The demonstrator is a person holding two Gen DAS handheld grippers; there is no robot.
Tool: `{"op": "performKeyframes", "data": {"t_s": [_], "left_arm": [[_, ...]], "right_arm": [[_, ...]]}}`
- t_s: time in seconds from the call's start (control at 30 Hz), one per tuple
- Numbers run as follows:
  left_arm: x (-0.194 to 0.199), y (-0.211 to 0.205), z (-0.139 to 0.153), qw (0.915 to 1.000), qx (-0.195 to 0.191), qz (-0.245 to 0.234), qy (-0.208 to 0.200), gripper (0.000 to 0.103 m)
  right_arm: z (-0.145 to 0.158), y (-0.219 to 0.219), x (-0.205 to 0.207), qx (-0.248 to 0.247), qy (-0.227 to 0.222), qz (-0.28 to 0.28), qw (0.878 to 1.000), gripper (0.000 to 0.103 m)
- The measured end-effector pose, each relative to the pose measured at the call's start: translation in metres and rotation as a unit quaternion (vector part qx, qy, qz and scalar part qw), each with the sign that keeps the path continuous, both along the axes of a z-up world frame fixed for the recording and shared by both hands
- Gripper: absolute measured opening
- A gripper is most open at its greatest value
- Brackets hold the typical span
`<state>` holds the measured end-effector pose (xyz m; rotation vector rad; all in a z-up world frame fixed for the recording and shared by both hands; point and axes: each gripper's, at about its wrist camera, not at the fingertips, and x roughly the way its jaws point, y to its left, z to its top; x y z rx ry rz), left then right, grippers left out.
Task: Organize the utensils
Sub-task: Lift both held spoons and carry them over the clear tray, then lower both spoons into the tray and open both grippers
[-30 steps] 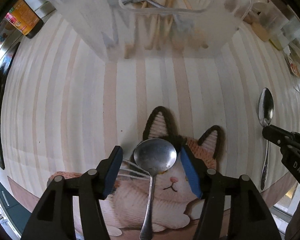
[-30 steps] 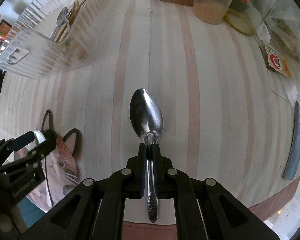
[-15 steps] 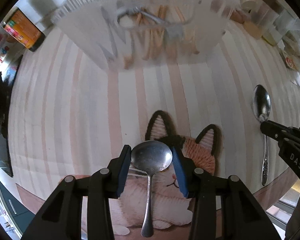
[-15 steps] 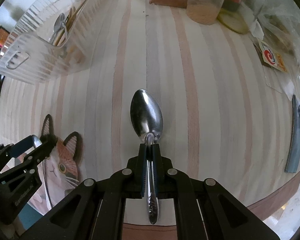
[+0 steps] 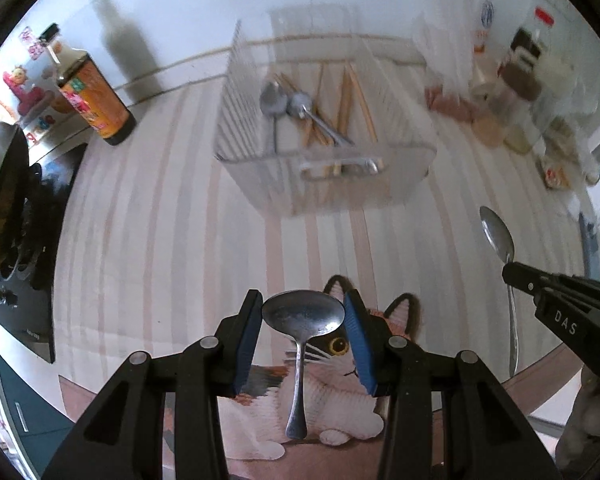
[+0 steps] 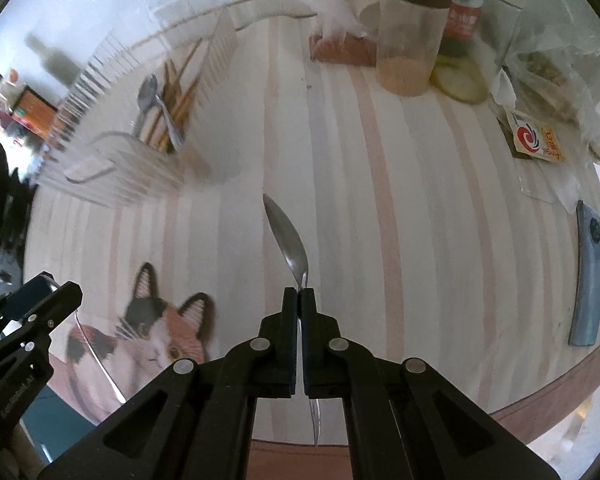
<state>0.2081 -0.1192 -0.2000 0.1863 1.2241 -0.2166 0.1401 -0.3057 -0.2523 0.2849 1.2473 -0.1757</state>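
Note:
My left gripper (image 5: 303,322) is shut on the bowl of a steel spoon (image 5: 302,317), held above the cat mat (image 5: 332,396), handle hanging toward me. My right gripper (image 6: 299,298) is shut on the neck of a second spoon (image 6: 287,236), lifted and tilted on edge above the striped table. That spoon (image 5: 498,236) and right gripper (image 5: 512,274) show at the right of the left wrist view. The clear utensil basket (image 5: 324,184) at the back holds spoons and chopsticks; it also shows in the right wrist view (image 6: 140,176).
A sauce bottle (image 5: 96,100) stands at the back left beside a stove (image 5: 20,240). Jars and bags (image 6: 412,40) crowd the back right. A phone (image 6: 588,276) lies near the right table edge. A red-printed packet (image 6: 534,140) lies behind it.
Both grippers have risen with their spoons; the table and basket look farther away. The right spoon has rolled from flat to on edge. The left spoon has left the mat.

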Motion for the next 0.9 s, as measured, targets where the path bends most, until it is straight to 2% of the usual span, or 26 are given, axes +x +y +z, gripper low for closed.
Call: {"op": "performKeyframes", "data": {"t_s": [0.23, 0.37, 0.53, 0.63, 0.77, 0.9], "left_arm": [[0.009, 0.014, 0.043, 0.9989, -0.032, 0.017, -0.031, 0.038], [0.021, 0.017, 0.082, 0.9966, -0.053, 0.022, -0.060, 0.038], [0.057, 0.015, 0.129, 0.9911, -0.092, 0.030, -0.091, 0.038], [0.083, 0.015, 0.146, 0.9880, -0.114, 0.037, -0.098, 0.038], [0.124, 0.011, 0.150, 0.9867, -0.133, 0.041, -0.085, 0.038], [0.167, 0.009, 0.128, 0.9890, -0.131, 0.051, -0.044, 0.038]], "right_arm": [[0.047, -0.003, -0.003, 0.022, -0.043, -0.003, 0.999, 0.001], [0.077, 0.000, 0.004, 0.032, -0.072, 0.001, 0.997, 0.001], [0.112, 0.004, 0.032, 0.049, -0.110, 0.006, 0.993, 0.001], [0.131, 0.006, 0.057, 0.058, -0.130, 0.010, 0.990, 0.001], [0.143, 0.009, 0.097, 0.068, -0.140, 0.017, 0.988, 0.001], [0.133, 0.009, 0.143, 0.079, -0.126, 0.014, 0.989, 0.001]]}}
